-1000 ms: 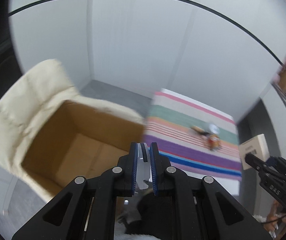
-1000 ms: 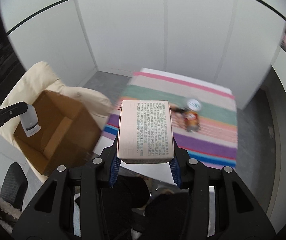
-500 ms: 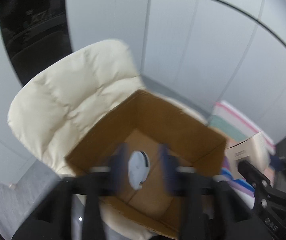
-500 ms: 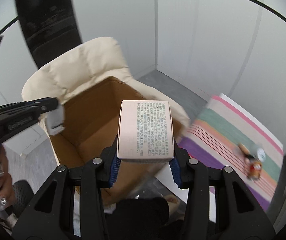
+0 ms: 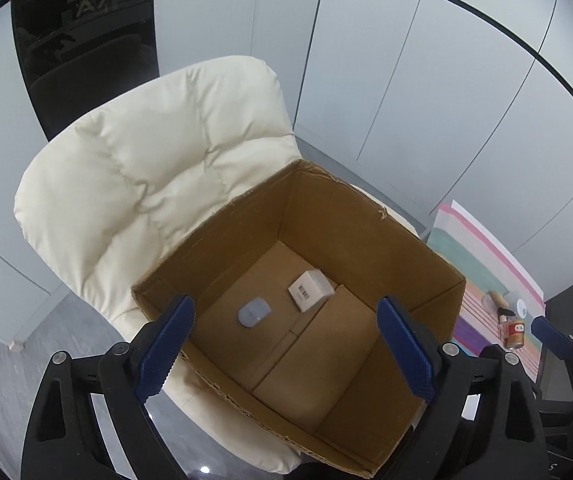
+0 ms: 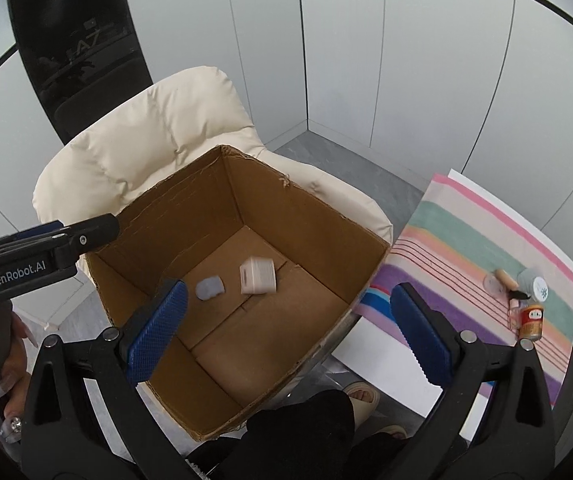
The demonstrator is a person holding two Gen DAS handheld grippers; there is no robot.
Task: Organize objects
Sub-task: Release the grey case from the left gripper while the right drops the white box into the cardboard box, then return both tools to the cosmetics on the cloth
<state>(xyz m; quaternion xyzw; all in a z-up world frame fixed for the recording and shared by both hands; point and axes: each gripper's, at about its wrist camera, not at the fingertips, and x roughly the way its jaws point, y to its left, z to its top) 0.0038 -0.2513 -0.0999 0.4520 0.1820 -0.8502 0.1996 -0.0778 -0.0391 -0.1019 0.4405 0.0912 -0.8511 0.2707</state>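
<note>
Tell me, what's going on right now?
Left gripper and right gripper open, just released, empty. Pale box and grey piece inside carton. Nothing blocking.

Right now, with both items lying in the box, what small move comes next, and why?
Probably swing the right gripper toward the striped mat. Both jaws have just opened and hold nothing; the carton and grey piece lie in the box, while the jar waits.

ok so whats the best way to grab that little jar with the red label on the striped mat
Grip the small jar across its round body, below the cap, coming from above and the near side. It stands upright with a bottle and other small items close behind, so the near side looks freer.
</note>
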